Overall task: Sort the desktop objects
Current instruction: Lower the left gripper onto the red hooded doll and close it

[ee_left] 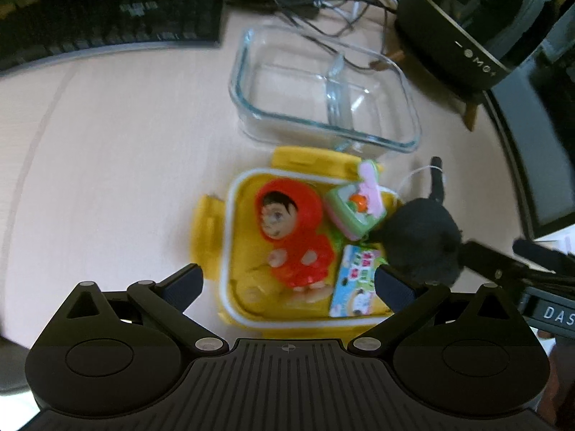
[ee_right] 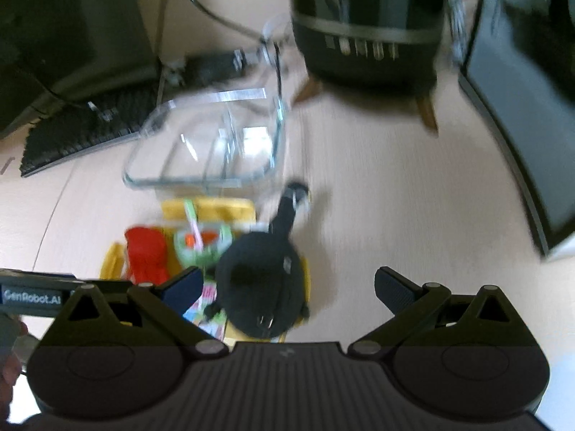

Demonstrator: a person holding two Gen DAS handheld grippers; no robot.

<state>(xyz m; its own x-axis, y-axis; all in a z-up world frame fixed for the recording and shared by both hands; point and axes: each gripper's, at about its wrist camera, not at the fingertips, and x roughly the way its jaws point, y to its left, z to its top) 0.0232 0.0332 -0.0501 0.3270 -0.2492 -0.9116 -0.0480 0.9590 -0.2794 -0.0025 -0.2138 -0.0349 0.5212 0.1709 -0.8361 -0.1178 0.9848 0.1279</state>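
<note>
A yellow box (ee_left: 233, 237) holds a red-hooded doll (ee_left: 294, 233), a green and pink toy (ee_left: 354, 212) and a colourful card (ee_left: 354, 280). A black plush toy (ee_left: 424, 237) rests on the box's right edge. My left gripper (ee_left: 289, 282) is open and empty, just above the box. My right gripper (ee_right: 287, 285) is open and empty, above the black plush (ee_right: 260, 283); the doll (ee_right: 147, 255) and the green toy (ee_right: 201, 244) lie to its left. The other gripper's arm shows at the right of the left wrist view.
An empty divided glass container (ee_left: 323, 89) stands behind the box. A black keyboard (ee_left: 107, 21), cables (ee_left: 345, 10) and a black round appliance on wooden legs (ee_left: 478, 25) lie further back. A dark monitor edge (ee_right: 521, 107) stands at the right.
</note>
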